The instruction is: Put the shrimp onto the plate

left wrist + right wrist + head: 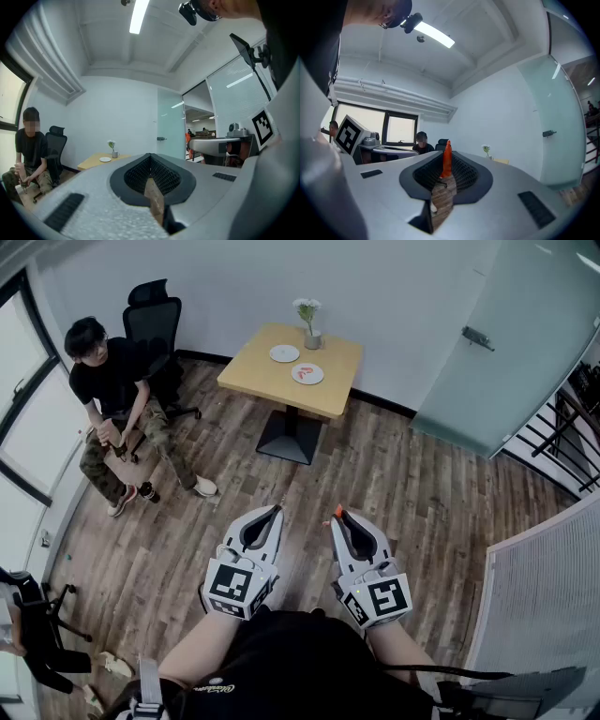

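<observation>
Item: left gripper (150, 155), hand-held at the lower middle of the head view, above the wooden floor (422, 493); jaws closed together at the tips, nothing between them, only a thin slit of floor showing behind. Item: right gripper (338, 514), held just beside the left one, likewise over the floor; jaws closed on the shrimp (446, 158), an orange piece standing upright and poking out past the tips. Both grippers are well apart from the worktop (333, 352), a light wooden square on a dark pedestal base against the far white wall. On the worktop: one white plate (284, 353), bare; a second plate (307, 374) just beside it, nearer the camera, bearing reddish pieces too small to identify; a small vase (313, 339) with pale flowers at the wall edge. Surroundings: a seated person (112, 381) in dark top and patterned trousers at the left of the room; a black office chair (155, 320) behind that person; a frosted glass door (506, 343) at the right.
</observation>
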Tool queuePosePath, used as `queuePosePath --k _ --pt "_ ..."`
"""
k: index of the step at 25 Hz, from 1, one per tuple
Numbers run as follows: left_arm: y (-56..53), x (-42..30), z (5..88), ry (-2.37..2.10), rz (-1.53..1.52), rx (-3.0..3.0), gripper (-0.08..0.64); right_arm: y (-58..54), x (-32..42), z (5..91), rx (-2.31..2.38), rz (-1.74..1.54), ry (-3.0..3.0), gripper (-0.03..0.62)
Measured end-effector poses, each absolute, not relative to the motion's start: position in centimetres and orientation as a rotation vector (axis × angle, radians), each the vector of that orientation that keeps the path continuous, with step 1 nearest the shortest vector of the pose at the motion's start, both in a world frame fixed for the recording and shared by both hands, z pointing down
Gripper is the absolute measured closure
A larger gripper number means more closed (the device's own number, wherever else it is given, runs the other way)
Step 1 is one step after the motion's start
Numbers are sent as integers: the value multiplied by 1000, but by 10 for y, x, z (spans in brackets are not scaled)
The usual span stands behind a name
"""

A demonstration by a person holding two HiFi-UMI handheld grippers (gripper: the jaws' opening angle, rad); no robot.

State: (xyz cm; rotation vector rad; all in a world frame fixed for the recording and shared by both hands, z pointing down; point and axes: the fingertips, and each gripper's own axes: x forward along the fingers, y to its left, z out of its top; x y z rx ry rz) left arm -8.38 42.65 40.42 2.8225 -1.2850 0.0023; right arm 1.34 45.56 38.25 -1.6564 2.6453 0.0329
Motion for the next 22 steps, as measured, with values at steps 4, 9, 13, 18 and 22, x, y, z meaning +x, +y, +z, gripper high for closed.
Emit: queuePosePath --k 4,9,13,18,22 --pt "428 -78 404 -1288 11 2838 557 457 18 385 -1656 26 2640 538" --pt "430 -75 404 -1277 14 2854 557 458 20 382 -1654 37 2642 538" --pt "430 -75 404 -1280 15 2853 557 458 20 382 -1648 39 2644 538" --pt "426 -75 403 -1292 23 2833 557 457 19 378 -1600 41 2636 538" --pt "423 -72 399 -1301 27 2813 557 454 23 378 -1571 6 2626 538"
